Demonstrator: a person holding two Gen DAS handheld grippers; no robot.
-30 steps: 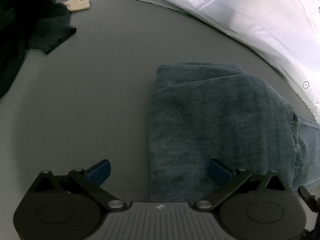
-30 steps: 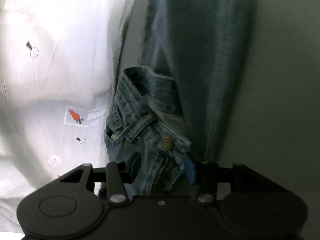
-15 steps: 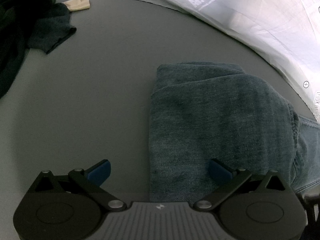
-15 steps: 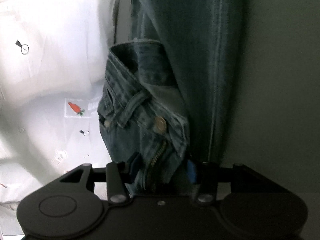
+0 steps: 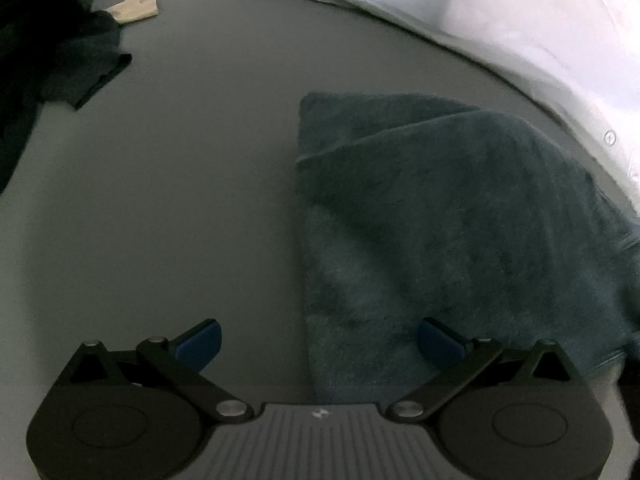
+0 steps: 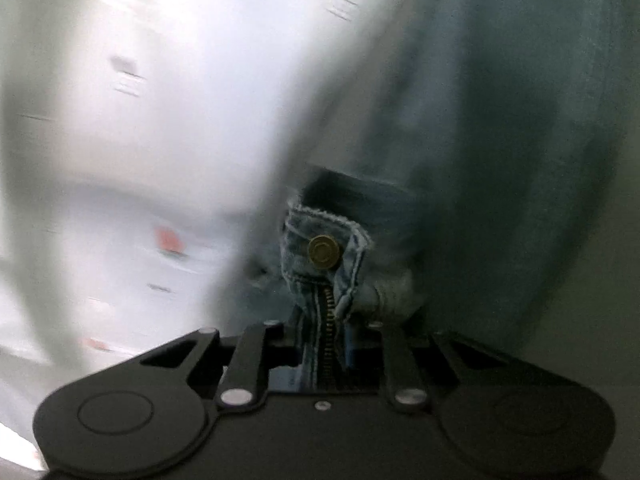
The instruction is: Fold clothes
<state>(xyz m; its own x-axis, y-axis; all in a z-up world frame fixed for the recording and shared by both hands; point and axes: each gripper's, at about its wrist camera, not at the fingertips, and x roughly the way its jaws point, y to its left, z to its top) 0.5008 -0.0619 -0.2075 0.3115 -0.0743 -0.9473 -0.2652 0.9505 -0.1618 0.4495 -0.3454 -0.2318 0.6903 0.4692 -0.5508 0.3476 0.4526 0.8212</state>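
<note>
Your right gripper (image 6: 326, 344) has just been closing and now clamps the jeans (image 5: 460, 216) at the fly, zipper (image 6: 329, 320) between the pads, brass button (image 6: 323, 252) just beyond. Your left gripper (image 5: 318, 344) hangs released above the folded legs near the table's (image 5: 180, 200) right edge. Open grey surface lies to the left. Dark clothes (image 5: 48, 52) fill the far left corner beside a beige scrap (image 5: 136, 7). Lettering on the white sheet (image 5: 520, 20) is too blurred to read.
</note>
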